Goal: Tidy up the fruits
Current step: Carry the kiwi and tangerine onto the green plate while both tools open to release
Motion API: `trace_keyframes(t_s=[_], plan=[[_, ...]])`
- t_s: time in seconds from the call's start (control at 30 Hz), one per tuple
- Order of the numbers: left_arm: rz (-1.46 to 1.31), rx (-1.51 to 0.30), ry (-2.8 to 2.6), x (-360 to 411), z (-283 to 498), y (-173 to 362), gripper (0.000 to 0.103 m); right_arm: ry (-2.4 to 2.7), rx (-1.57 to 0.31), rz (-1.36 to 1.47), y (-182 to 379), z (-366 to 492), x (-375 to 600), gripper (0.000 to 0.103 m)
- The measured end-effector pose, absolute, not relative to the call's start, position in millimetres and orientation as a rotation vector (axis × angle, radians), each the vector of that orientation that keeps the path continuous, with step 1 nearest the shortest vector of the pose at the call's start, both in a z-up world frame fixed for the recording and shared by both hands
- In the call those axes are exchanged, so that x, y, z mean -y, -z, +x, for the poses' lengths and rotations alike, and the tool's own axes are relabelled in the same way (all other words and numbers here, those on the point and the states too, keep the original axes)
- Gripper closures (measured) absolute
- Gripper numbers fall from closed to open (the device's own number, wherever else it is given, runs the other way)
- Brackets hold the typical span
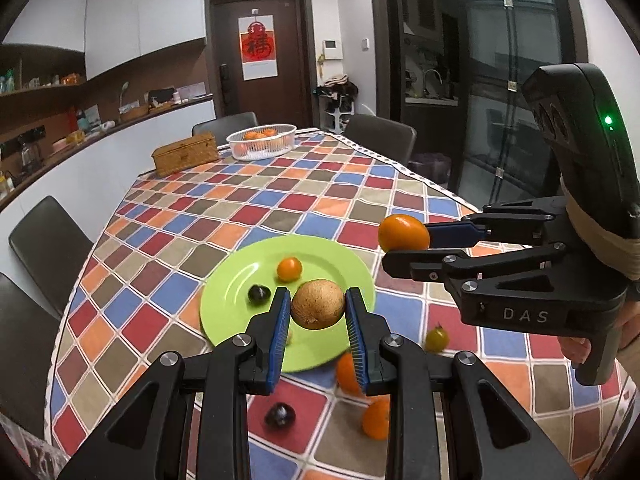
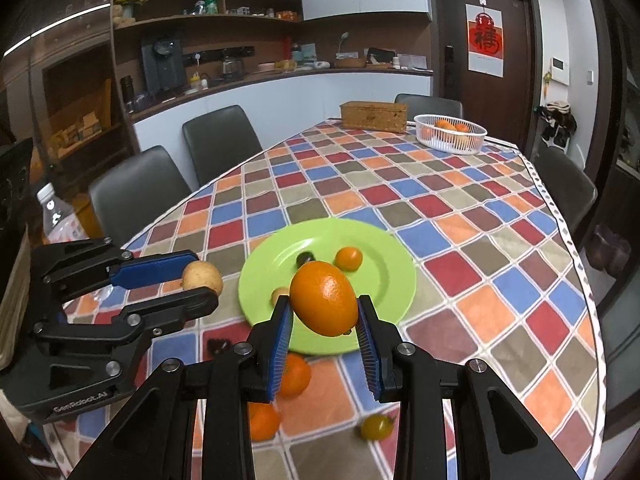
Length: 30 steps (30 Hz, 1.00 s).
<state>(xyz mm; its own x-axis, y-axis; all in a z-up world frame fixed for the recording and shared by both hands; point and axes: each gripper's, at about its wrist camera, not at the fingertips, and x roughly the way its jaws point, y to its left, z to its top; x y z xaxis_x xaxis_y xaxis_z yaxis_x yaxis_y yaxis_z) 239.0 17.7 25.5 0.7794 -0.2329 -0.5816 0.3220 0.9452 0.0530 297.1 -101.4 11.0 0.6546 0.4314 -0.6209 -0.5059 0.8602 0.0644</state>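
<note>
My left gripper is shut on a round brown fruit and holds it above the near edge of a green plate. My right gripper is shut on an orange above the same plate. On the plate lie a small orange fruit and a dark fruit. Two oranges, a dark fruit and a yellow-green tomato lie on the cloth near the plate. The right gripper also shows in the left wrist view, the left gripper in the right wrist view.
A white basket with oranges and a wicker box stand at the table's far end. Dark chairs line the table. A water bottle stands at the left. The checked tablecloth covers the table.
</note>
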Motion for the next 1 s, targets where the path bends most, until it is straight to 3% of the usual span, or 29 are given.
trace_keyframes(t_s=[0.6, 1.0], plan=[[0.072, -0.691, 0.266, -39, 307, -20, 0.075, -0.507, -0.799, -0.111, -2, 374, 82, 0.07], [0.017, -0.805, 0.216, -56, 353, 13, 0.075, -0.461, -0.927, -0.103, 28, 421, 68, 0.07]])
